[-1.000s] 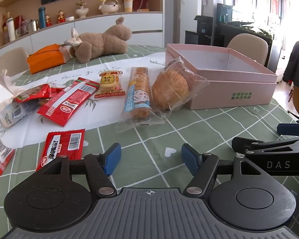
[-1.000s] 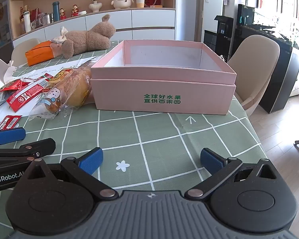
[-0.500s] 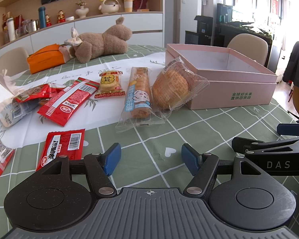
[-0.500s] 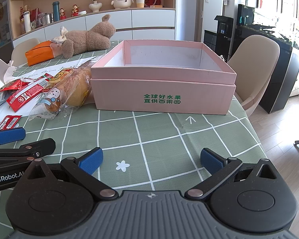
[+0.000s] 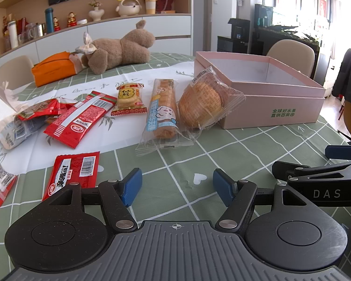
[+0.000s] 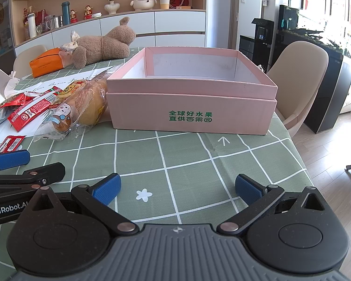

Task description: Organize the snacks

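Snacks spread on checked table (image 5: 245,154), one pink box (image 5: 278,103) at right.
Left to right: about five red packets (image 5: 82,119), one yellow biscuit pack (image 5: 128,99), one long bread roll (image 5: 162,110), one round bun (image 5: 202,103) touching the box. Left gripper (image 5: 176,187) and right gripper (image 6: 176,188) hung over bare cloth, fingers parted wide, grasping nothing.

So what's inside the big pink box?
Nothing that shows: the pink box looks empty, with bare pale walls. Its front wall hides the near part of the floor inside.
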Motion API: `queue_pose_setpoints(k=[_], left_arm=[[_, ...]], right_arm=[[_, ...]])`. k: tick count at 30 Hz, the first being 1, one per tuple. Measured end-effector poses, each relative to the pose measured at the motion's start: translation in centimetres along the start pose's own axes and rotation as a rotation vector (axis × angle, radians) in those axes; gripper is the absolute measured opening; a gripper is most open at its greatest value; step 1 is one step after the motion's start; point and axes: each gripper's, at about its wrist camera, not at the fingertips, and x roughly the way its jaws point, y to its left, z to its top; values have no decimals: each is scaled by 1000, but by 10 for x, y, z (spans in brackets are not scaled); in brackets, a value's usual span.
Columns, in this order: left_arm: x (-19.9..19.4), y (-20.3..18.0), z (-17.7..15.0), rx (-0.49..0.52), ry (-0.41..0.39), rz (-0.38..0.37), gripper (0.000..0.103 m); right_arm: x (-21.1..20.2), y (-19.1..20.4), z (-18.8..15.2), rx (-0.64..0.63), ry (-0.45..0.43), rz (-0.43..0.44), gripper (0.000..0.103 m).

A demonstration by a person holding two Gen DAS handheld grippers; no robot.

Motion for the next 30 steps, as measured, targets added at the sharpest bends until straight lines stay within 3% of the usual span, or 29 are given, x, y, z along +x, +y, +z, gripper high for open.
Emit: queue_pose_setpoints(k=[30], left_arm=[[0, -2, 0, 1, 2, -2, 74]], right_arm=[[0, 0, 0, 0, 0, 1, 103]])
